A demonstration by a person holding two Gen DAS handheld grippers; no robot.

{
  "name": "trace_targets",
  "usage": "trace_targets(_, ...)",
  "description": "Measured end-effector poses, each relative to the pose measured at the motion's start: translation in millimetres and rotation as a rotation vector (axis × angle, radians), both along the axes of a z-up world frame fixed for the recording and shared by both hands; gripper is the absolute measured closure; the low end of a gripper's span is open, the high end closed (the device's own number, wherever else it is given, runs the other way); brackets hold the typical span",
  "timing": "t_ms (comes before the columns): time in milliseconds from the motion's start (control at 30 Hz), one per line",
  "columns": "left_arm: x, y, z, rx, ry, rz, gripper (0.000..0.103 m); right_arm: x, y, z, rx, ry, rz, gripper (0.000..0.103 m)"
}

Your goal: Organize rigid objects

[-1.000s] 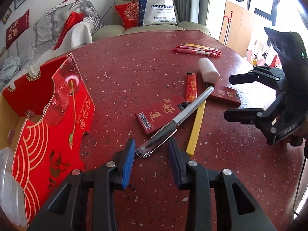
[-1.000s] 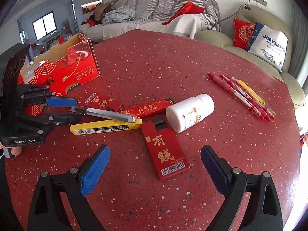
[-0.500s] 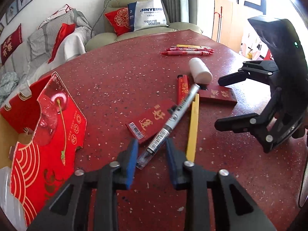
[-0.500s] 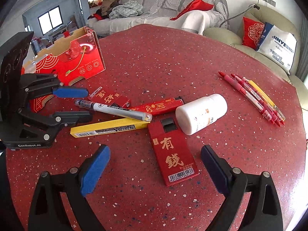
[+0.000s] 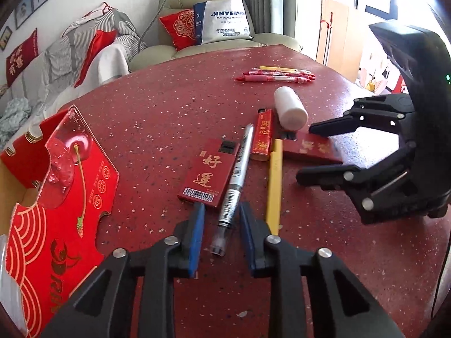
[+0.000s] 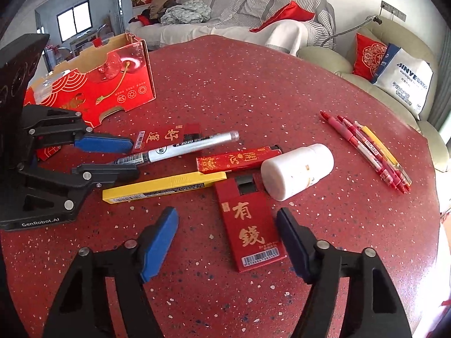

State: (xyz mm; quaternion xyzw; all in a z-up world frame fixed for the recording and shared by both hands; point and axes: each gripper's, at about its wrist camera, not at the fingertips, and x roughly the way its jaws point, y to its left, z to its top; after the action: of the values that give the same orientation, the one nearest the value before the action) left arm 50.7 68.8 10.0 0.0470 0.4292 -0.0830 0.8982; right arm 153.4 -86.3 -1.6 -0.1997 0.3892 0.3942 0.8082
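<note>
At table centre, left gripper [image 5: 220,232] now clamped on pen [image 5: 234,180]; right gripper [image 6: 227,238] closing around red card [image 6: 251,225] at twelve o'clock, not yet touching — both pickups imminent.

Pen [image 5: 235,180] between box [image 5: 210,173] and stick [image 5: 274,186]

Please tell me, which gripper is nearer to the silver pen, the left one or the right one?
Left. The left gripper has the silver pen between its pads at the clear end. The right gripper, jaws closing, is apart from it, around the red packet.
</note>
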Motion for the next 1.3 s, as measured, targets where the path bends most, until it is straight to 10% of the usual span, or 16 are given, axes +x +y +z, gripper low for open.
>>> trace_targets(500, -60, 12, 5, -0.077, -0.021, 0.093, 0.091, -14, -3, 3, -0.018, 0.023, -0.111, 0.066)
trace_targets(833, -81, 25, 3, -0.187, 0.002, 0.164, 0.091, -113, 8, 4, -0.057, -0.060, -0.220, 0.066)
trace_targets(1300, -79, 10, 0, -0.104, 0.013, 0.173, 0.091, -123, 3, 3, 0.012, 0.017, -0.313, 0.066)
